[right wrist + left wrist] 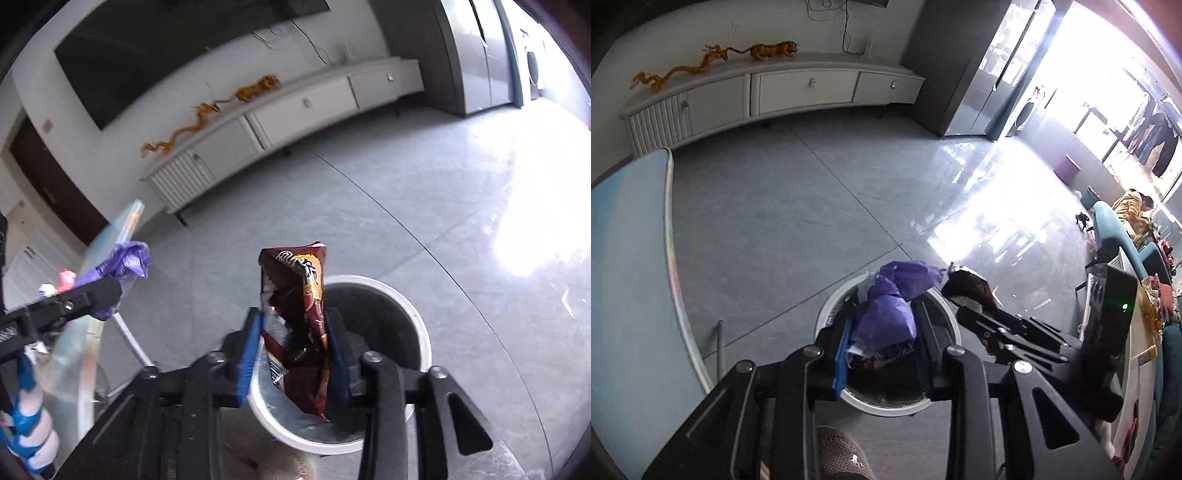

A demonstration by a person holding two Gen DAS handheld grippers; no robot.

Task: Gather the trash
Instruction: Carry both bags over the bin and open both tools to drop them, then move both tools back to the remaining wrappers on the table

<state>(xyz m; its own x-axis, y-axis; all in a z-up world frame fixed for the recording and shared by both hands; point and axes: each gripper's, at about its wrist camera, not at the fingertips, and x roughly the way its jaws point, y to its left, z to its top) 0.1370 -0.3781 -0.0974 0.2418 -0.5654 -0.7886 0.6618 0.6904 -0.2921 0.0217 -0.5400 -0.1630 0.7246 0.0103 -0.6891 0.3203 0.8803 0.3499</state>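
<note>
A crumpled purple wrapper sits between the blue pads of my left gripper, which is shut on it directly over a round white trash bin on the floor. The bin holds other scraps. My right gripper is shut on a dark red snack bag that stands upright, its lower end hanging over the bin's dark inside. In the left wrist view the right gripper and its snack bag hover at the bin's right rim. The right wrist view shows the left gripper with the purple wrapper at left.
A glass-topped table borders the bin on the left, with small items on it. A long white TV cabinet lines the far wall. At right are a cluttered white table and a person on a teal sofa. A shoe is below the bin.
</note>
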